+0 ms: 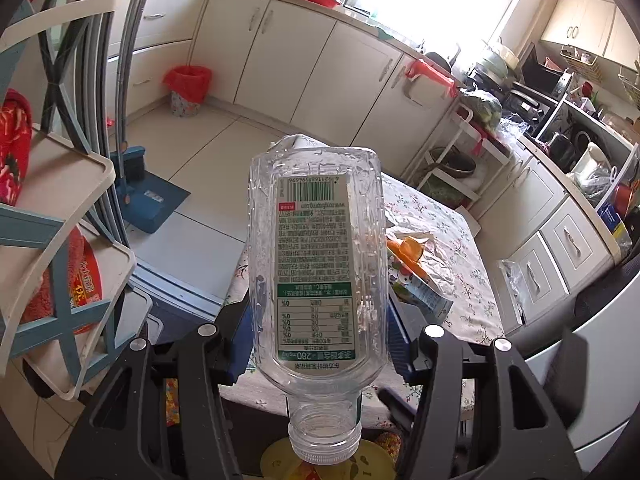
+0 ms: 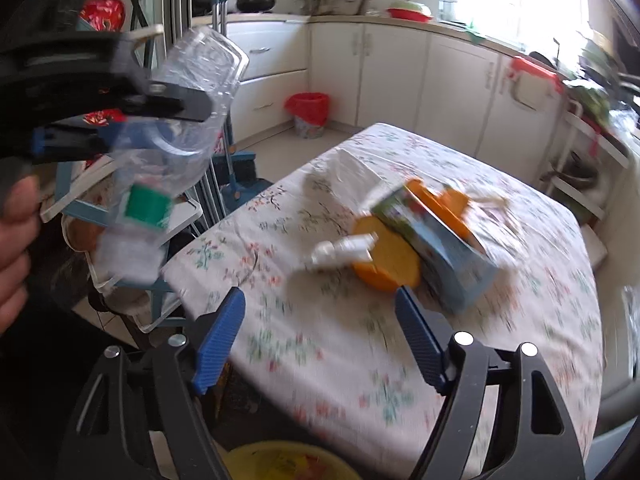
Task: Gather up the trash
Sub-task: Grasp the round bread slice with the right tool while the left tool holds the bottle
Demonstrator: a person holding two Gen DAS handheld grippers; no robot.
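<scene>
My left gripper (image 1: 320, 340) is shut on a clear, capless plastic bottle (image 1: 316, 248) with a green and white label, neck towards the camera. In the right wrist view the same bottle (image 2: 192, 92) hangs at the left, off the table's corner, clamped by the left gripper's fingers (image 2: 176, 102). My right gripper (image 2: 320, 298) stands open over the flowered tablecloth (image 2: 320, 360) with nothing between its fingers. Just beyond it lie a small white bottle (image 2: 344, 250), an orange round piece (image 2: 384, 260) and a blue carton (image 2: 448, 256). The view is blurred.
A bin with a red liner (image 2: 308, 114) stands on the floor by the white cabinets, also the bin (image 1: 186, 88) in the left view. A shelf rack (image 1: 60, 200) and a blue dustpan (image 1: 148, 200) are at left. A hand (image 2: 16, 240) shows at the left edge.
</scene>
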